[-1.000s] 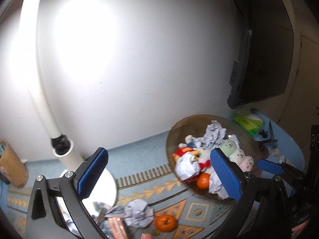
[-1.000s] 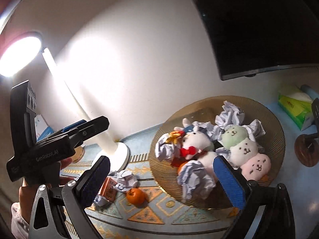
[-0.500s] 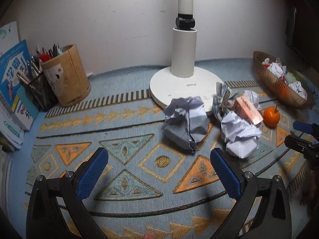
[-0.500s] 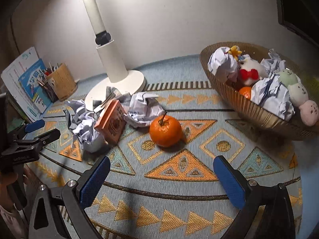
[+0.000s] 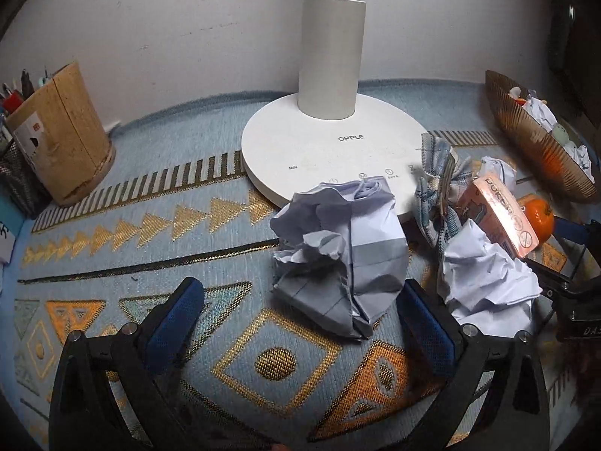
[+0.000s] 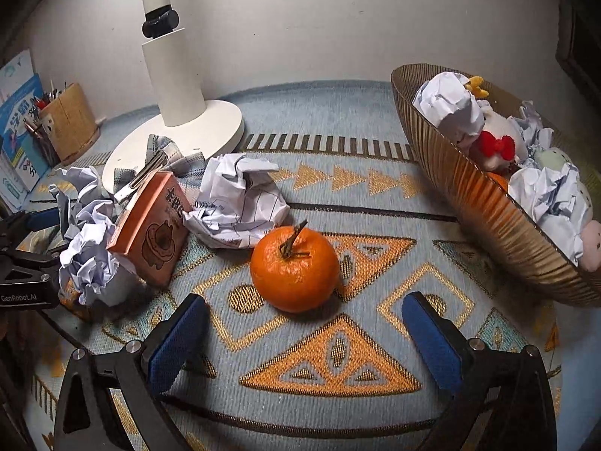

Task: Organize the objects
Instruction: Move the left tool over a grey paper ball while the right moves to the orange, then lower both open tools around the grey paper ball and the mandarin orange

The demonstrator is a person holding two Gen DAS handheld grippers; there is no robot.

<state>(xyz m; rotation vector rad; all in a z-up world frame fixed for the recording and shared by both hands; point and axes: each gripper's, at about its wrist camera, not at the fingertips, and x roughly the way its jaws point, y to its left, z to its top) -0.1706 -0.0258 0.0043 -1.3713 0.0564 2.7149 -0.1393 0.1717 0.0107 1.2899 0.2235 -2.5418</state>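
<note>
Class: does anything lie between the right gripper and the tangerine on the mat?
Nothing visible does. The right gripper is open, and only bare mat separates it from the tangerine. The orange box sits off to the left.

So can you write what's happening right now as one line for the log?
left gripper: open, at crumpled paper | right gripper: open, at orange | basket: holds paper, plush toys
</note>
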